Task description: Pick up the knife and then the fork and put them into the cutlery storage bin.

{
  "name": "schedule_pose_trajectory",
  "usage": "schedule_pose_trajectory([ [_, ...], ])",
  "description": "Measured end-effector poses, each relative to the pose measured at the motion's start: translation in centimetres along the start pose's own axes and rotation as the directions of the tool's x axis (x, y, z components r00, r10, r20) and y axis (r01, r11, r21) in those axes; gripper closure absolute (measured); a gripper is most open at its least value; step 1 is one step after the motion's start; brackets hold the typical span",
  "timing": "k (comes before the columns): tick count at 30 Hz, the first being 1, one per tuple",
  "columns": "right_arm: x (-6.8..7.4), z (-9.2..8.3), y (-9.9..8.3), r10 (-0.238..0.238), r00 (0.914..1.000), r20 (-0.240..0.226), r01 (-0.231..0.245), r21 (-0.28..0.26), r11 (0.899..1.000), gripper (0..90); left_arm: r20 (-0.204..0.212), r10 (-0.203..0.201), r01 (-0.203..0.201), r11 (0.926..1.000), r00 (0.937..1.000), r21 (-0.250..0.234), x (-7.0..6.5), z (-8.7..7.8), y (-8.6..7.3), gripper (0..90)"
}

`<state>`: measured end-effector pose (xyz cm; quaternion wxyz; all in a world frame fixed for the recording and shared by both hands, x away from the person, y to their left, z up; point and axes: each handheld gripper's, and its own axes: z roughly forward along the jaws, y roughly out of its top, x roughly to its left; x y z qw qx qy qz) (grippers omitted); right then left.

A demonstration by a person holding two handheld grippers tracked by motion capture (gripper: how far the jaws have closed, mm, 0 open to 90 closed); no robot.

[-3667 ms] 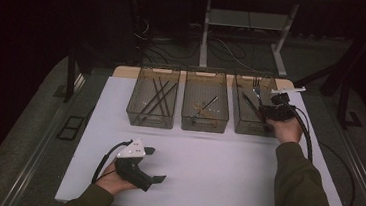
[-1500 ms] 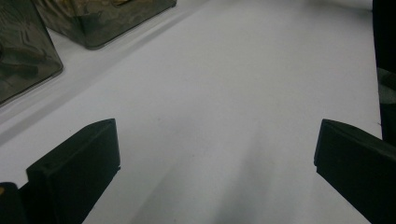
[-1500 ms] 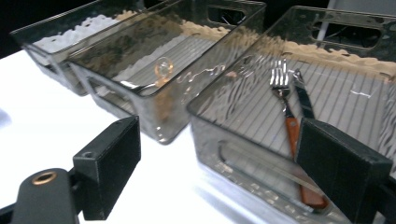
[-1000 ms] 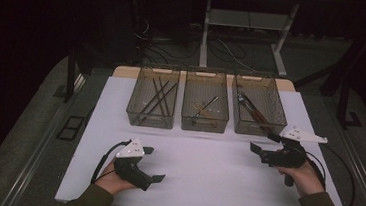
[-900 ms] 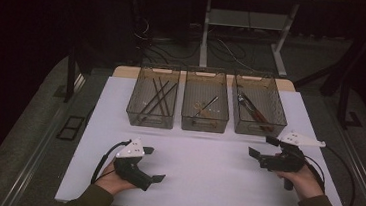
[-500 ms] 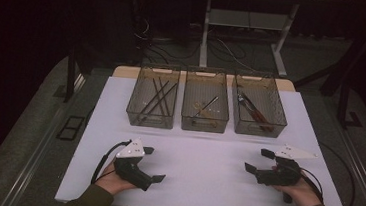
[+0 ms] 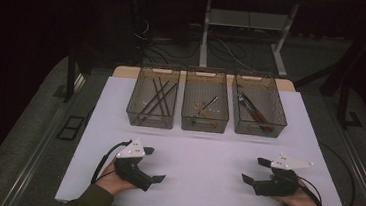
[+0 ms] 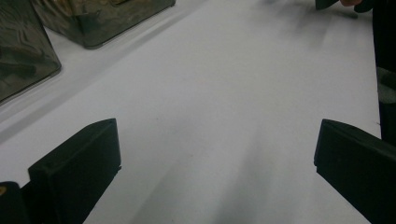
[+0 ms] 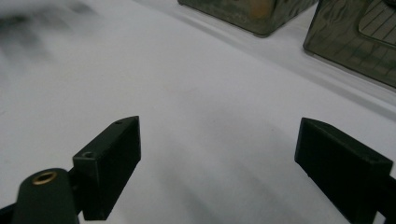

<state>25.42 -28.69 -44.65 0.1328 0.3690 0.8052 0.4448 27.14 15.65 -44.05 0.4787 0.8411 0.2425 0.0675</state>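
My left gripper (image 7: 154, 164) rests on the white table (image 7: 207, 150) near its front left, open, with nothing between its jaws (image 8: 215, 172). At the front right my right gripper (image 7: 253, 170) lies in the person's hand, also open and empty (image 9: 219, 172). Both point inward across bare tabletop. Three clear bins stand in a row at the back: the left bin (image 7: 152, 103) holds several dark sticks, the middle bin (image 7: 206, 106) a few utensils, the right bin (image 7: 259, 111) utensils with reddish handles.
A cable (image 7: 99, 163) loops from the left gripper and another trails off the right one toward the table's right edge. Two bins (image 8: 102, 18) show at the upper left of the left gripper view; two bins (image 9: 359, 42) show at the top of the right gripper view.
My right gripper has drawn back from the right bin toward the table's front edge and come down low. The left gripper has stayed where it was.
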Motion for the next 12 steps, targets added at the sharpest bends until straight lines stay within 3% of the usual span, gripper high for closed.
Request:
schedule_pose_trajectory([
  [12, 0.07, 0.10, -0.19, -0.025, 0.9997, 0.000, 0.025, 0.020, 1.000, 14.2, 0.000, 0.000, 0.000, 1.0000, 1.0000, 0.002, -0.03, 0.04, 0.01, 0.0],
])
